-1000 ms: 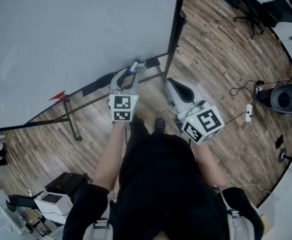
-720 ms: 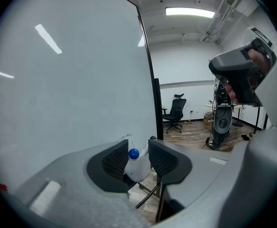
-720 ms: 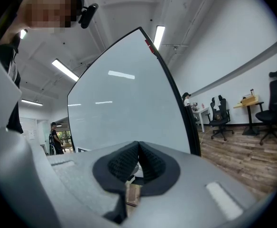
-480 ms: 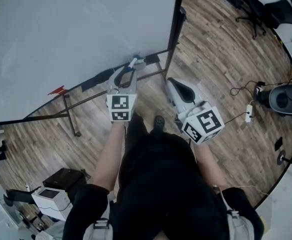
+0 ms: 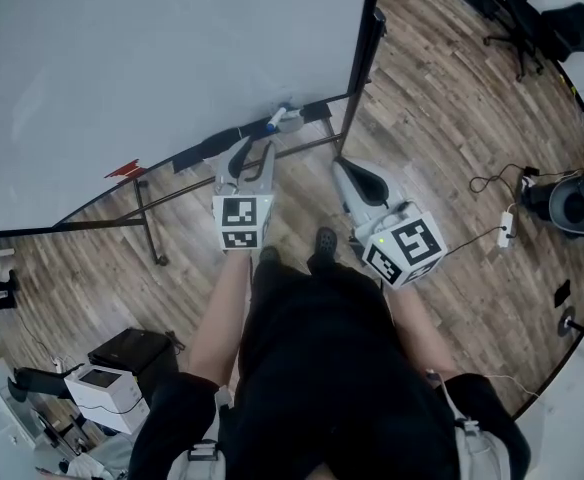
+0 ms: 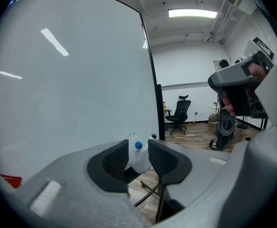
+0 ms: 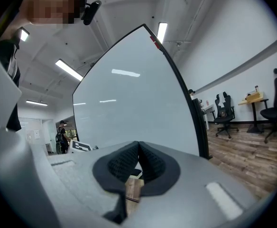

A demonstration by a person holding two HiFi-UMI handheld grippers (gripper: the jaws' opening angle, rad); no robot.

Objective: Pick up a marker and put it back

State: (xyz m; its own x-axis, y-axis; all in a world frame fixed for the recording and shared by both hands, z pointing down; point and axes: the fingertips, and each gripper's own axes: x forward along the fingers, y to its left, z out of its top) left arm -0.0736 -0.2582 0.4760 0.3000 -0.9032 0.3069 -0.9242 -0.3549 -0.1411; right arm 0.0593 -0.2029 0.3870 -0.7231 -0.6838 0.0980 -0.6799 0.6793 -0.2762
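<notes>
A marker with a blue cap (image 5: 275, 121) rests on the whiteboard's ledge beside a white holder (image 5: 291, 120). My left gripper (image 5: 256, 151) hangs just short of it, open and with nothing between its jaws. In the left gripper view the blue-capped marker (image 6: 138, 146) and the white holder (image 6: 139, 161) show through the gap between the gripper's fingertips (image 6: 137, 152), beyond them. My right gripper (image 5: 344, 168) is lower right, off the board, and shut on nothing. Its ribbed pads (image 7: 150, 161) meet in the right gripper view.
The big whiteboard (image 5: 162, 58) stands on a black frame with floor legs (image 5: 147, 223). A red item (image 5: 122, 171) lies on the ledge at left. Office chairs (image 5: 552, 23) stand far right, cables and a power strip (image 5: 505, 230) on the wood floor, boxes (image 5: 122, 363) at lower left.
The left gripper has drawn back from the ledge. The blue-capped marker, earlier between its jaw tips, now sits apart on the ledge. The right gripper stays put.
</notes>
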